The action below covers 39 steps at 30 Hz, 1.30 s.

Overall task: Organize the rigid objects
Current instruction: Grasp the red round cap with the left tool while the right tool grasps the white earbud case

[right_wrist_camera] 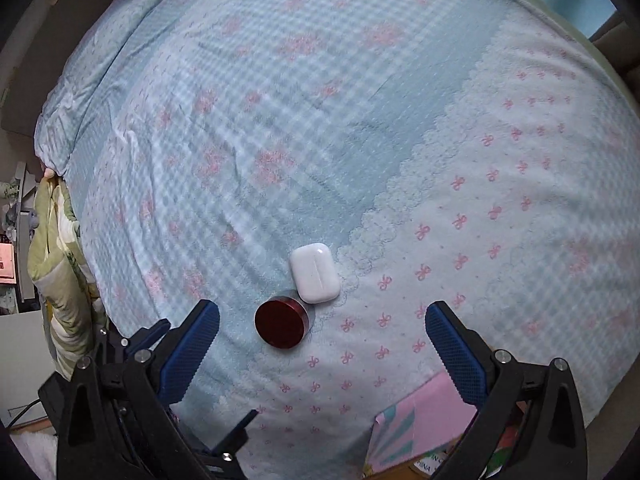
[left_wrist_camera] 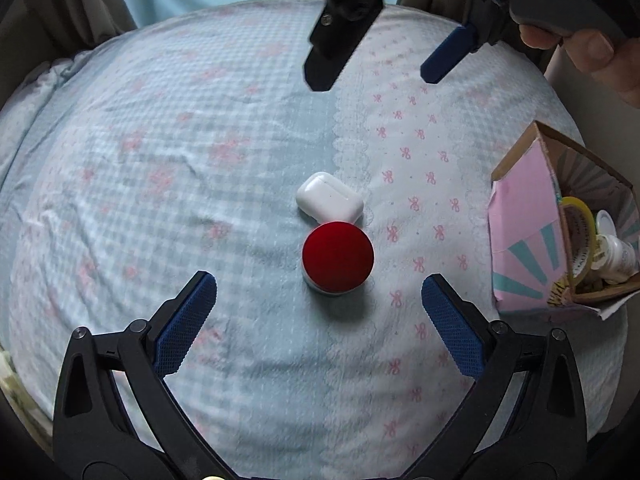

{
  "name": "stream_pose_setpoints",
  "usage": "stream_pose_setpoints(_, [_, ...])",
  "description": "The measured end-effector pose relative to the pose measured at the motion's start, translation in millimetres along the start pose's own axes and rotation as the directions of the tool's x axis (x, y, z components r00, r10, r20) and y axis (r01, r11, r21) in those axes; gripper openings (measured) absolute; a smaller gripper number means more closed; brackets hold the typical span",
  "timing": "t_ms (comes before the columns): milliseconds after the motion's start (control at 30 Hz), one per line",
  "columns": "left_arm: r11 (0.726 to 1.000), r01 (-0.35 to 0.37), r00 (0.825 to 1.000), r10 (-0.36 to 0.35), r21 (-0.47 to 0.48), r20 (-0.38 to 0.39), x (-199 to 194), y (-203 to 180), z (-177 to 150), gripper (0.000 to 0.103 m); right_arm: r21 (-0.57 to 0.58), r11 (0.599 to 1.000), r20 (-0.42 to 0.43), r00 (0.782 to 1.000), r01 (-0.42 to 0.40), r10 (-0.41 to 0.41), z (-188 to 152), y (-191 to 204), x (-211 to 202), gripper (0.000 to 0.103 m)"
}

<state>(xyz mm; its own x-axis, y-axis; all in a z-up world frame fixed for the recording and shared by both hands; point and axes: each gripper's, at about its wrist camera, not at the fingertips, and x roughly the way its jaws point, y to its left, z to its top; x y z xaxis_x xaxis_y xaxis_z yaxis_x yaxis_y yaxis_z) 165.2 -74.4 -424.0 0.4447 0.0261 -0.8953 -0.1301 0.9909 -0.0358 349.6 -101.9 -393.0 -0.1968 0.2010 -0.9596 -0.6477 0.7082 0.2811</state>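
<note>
Two small objects lie touching on a blue checked bedspread (left_wrist_camera: 200,160): a round red tin (left_wrist_camera: 338,256) and a white earbud case (left_wrist_camera: 330,199). Both the left gripper (left_wrist_camera: 319,290) and the right gripper (right_wrist_camera: 322,318) hover spread wide, holding nothing. A pink cardboard box (left_wrist_camera: 524,240) of small items sits to one side.

red round tin (left_wrist_camera: 338,257) flat on bedspread | white earbud case (left_wrist_camera: 329,199) touching it | both lying free

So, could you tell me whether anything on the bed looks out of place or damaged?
Two items lie loose on the bedspread, touching: a white earbud case and a red round tin. The pink cardboard box holding other small items has a ragged, torn-looking lower edge.
</note>
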Motion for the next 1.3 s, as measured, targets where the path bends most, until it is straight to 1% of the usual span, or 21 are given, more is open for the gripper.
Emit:
stream_pose_setpoints(133, [1.000,0.014,1.000,-0.014,0.003,0.015,34.6,-4.0,-5.9,0.099,-0.067,0.998,-0.070,0.997,0.016,-0.020,12.0,5.7,43.2,0.097])
stream_pose_setpoints(200, [1.000,0.024,1.000,-0.024,0.006,0.017,49.8,-7.1,-7.9,0.097,-0.087,0.996,-0.098,0.995,0.017,-0.026,14.4,6.3,58.8,0.096])
stream_pose_setpoints(267, [0.999,0.040,0.999,-0.040,0.006,0.013,61.4,-9.5,-8.3,0.092,-0.104,0.995,-0.128,0.992,0.008,-0.021,15.5,7.5,72.5,0.092])
stream_pose_setpoints(300, [0.999,0.048,0.999,-0.048,0.007,0.008,67.7,-11.1,-8.4,0.090,-0.111,0.994,-0.141,0.990,0.003,-0.019,16.8,8.2,77.9,0.086])
stream_pose_setpoints(333, [0.999,0.053,0.999,-0.053,0.008,0.003,72.9,-12.9,-8.0,0.089,-0.119,0.993,-0.154,0.988,0.002,-0.020,18.0,9.3,83.3,0.082])
stream_pose_setpoints(433, [0.998,0.061,0.998,-0.061,0.012,0.002,85.4,-16.6,-7.4,0.085,-0.149,0.989,-0.178,0.983,0.009,-0.036,19.1,14.0,94.8,0.075])
stream_pose_setpoints(500, [0.998,0.068,0.998,-0.068,0.015,0.009,91.3,-18.0,-7.4,0.080,-0.167,0.986,-0.189,0.981,0.009,-0.041,18.4,16.5,100.9,0.074])
stream_pose_setpoints(533, [0.997,0.068,0.998,-0.069,0.019,0.013,93.4,-18.9,-7.5,0.079,-0.178,0.984,-0.196,0.979,0.015,-0.050,20.5,18.9,103.8,0.071])
stream_pose_setpoints(567, [0.997,0.066,0.998,-0.066,0.026,0.019,95.4,-20.2,-7.6,0.079,-0.187,0.982,-0.201,0.978,0.020,-0.058,22.7,20.7,106.4,0.064])
stream_pose_setpoints(633, [0.997,0.060,0.997,-0.062,0.045,0.040,96.7,-23.0,-6.9,0.078,-0.205,0.979,-0.217,0.974,0.018,-0.063,24.6,24.7,113.1,0.056])
stream_pose_setpoints(700, [0.997,0.054,0.997,-0.058,0.062,0.052,98.1,-26.0,-6.3,0.075,-0.220,0.975,-0.228,0.971,0.023,-0.075,25.8,27.5,118.1,0.052])
stream_pose_setpoints(733, [0.996,0.048,0.997,-0.052,0.069,0.057,99.4,-27.0,-5.4,0.072,-0.230,0.973,-0.230,0.969,0.033,-0.087,26.1,28.9,119.9,0.048])
stream_pose_setpoints(800, [0.997,0.038,0.997,-0.043,0.073,0.065,100.7,-27.1,-4.2,0.066,-0.251,0.966,-0.229,0.967,0.056,-0.115,26.1,30.6,123.0,0.047])
stream_pose_setpoints(833, [0.997,0.032,0.997,-0.037,0.072,0.069,100.4,-26.8,-3.0,0.060,-0.264,0.962,-0.226,0.965,0.068,-0.130,25.4,31.9,124.3,0.045])
stream_pose_setpoints(867, [0.997,0.020,0.997,-0.025,0.069,0.073,100.7,-25.8,-2.2,0.052,-0.278,0.957,-0.220,0.964,0.085,-0.149,24.8,32.6,125.0,0.041])
stream_pose_setpoints(967, [0.998,0.035,0.996,-0.039,0.057,0.075,100.6,-23.8,0.9,0.051,-0.288,0.953,-0.210,0.965,0.095,-0.159,20.2,35.5,128.2,0.041])
stream_pose_setpoints(1067, [0.997,0.028,0.996,-0.033,0.067,0.080,100.1,-25.9,1.5,0.051,-0.285,0.954,-0.205,0.966,0.097,-0.159,16.9,38.1,130.2,0.041])
stream_pose_setpoints(1200, [0.998,0.041,0.996,-0.046,0.057,0.076,98.5,-23.9,2.7,0.051,-0.268,0.959,-0.199,0.969,0.089,-0.146,14.7,38.8,128.4,0.041])
stream_pose_setpoints(1300, [0.998,0.046,0.997,-0.049,0.051,0.064,97.9,-22.6,3.8,0.051,-0.250,0.965,-0.184,0.974,0.081,-0.130,15.6,33.5,119.1,0.041])
